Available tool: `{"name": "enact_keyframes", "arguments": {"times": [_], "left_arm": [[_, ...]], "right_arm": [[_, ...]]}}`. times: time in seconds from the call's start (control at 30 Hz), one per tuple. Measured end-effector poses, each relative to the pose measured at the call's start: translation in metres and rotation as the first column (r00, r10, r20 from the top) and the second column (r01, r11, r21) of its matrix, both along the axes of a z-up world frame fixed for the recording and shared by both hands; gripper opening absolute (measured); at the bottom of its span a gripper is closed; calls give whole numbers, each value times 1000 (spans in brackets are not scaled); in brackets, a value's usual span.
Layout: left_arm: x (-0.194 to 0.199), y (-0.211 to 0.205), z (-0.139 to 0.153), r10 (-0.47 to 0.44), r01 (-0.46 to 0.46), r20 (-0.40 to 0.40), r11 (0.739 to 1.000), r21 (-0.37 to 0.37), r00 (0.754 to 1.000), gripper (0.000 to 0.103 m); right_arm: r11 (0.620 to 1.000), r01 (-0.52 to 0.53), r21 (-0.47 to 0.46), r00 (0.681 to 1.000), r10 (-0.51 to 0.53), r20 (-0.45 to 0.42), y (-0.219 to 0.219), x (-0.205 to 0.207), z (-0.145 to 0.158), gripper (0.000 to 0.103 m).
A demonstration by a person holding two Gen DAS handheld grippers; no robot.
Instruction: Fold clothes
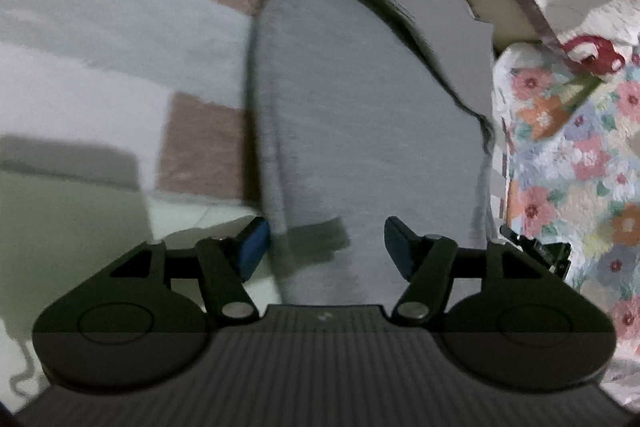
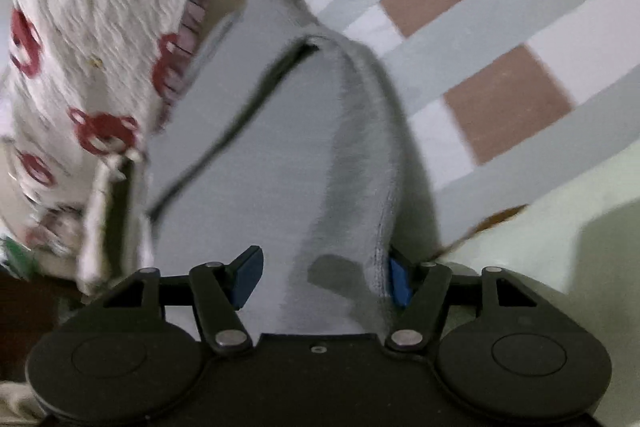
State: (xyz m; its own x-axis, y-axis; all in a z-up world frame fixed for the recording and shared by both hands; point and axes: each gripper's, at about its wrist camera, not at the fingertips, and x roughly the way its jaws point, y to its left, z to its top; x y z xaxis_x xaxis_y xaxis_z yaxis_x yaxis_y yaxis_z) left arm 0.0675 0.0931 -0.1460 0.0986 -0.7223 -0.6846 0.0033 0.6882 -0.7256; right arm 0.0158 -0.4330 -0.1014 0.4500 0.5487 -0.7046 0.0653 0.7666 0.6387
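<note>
Grey garment [image 1: 360,131] between both wide-open fingers, ungripped | checked sheet [image 2: 500,27] beneath | floral quilt [image 1: 568,163] beside

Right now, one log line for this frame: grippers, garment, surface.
left gripper: open, over grey garment | right gripper: open, straddling garment fold | garment: partly folded on striped bedsheet | floral quilt beside

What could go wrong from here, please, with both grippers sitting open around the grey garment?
1. Both the left gripper and the right gripper are open, so the grey garment is unheld and its folded layers could slide apart.
2. The garment lies close to the patterned quilt; a closing gripper might pinch that too.
3. In the right view, one pad sits under a fabric edge, so it may catch only one layer.
</note>
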Motion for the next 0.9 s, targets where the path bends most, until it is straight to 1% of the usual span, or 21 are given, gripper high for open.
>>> {"name": "enact_keyframes", "arguments": {"times": [0.03, 0.1, 0.13, 0.17, 0.2, 0.23, 0.27, 0.3, 0.4, 0.43, 0.5, 0.57, 0.63, 0.7, 0.8, 0.87, 0.9], "left_arm": [[3, -6, -1, -14, 14, 8, 1000, 21, 1000, 69], [8, -17, -3, -44, 43, 17, 997, 71, 999, 69], [10, -22, -2, -74, 72, 11, 991, 111, 997, 67], [11, -30, 1, -118, 112, 34, 982, 152, 992, 66], [10, -37, 5, -152, 140, 56, 973, 184, 987, 61], [9, -43, 8, -184, 164, 77, 963, 215, 980, 44], [8, -49, 12, -217, 188, 97, 951, 246, 971, 31], [10, -52, 16, -235, 200, 114, 946, 254, 965, 10], [24, -54, 40, -202, 165, 171, 964, 210, 964, 9], [30, -54, 56, -188, 148, 209, 970, 192, 960, 9], [45, -53, 89, -171, 120, 322, 978, 171, 931, 9], [55, -48, 111, -149, 91, 408, 983, 157, 901, 9], [59, -48, 103, -155, 90, 393, 980, 179, 906, 9], [63, -49, 93, -162, 91, 369, 975, 202, 915, 10], [61, -40, 68, -112, 74, 293, 988, 138, 950, 11], [60, -34, 50, -79, 59, 237, 994, 93, 968, 12], [59, -32, 41, -63, 50, 208, 996, 70, 976, 14]], "right_arm": [[1000, -3, 6, 1000, 3, 8, 4, 1, 0, 54], [1000, -10, 17, 1000, 10, 24, 12, 2, 1, 24], [1000, -13, 23, 999, 13, 32, 16, 3, 1, 18], [1000, -26, 5, 998, 25, 49, 21, 5, 3, 14], [999, -30, -13, 997, 31, 68, 25, 6, 8, 11], [1000, -23, -12, 996, 24, 90, 26, 6, 13, 11], [1000, -14, -5, 993, 14, 113, 27, 6, 18, 10], [1000, -8, -1, 991, 8, 136, 27, 8, 24, 10], [1000, 3, 7, 980, -4, 199, 30, 17, 44, 9], [1000, 8, 10, 975, -10, 224, 30, 22, 52, 9], [1000, 13, 13, 966, -16, 259, 32, 36, 65, 9], [1000, -23, 0, 961, 22, 275, 39, 53, 72, 9], [997, -53, -56, 959, 66, 277, 50, 68, 73, 9], [996, -46, -71, 958, 64, 279, 55, 76, 66, 9], [995, -18, -96, 958, 44, 282, 60, 82, 53, 9], [997, 5, -83, 959, 18, 282, 60, 86, 47, 9], [997, 11, -72, 960, 9, 279, 60, 84, 45, 10]]}}
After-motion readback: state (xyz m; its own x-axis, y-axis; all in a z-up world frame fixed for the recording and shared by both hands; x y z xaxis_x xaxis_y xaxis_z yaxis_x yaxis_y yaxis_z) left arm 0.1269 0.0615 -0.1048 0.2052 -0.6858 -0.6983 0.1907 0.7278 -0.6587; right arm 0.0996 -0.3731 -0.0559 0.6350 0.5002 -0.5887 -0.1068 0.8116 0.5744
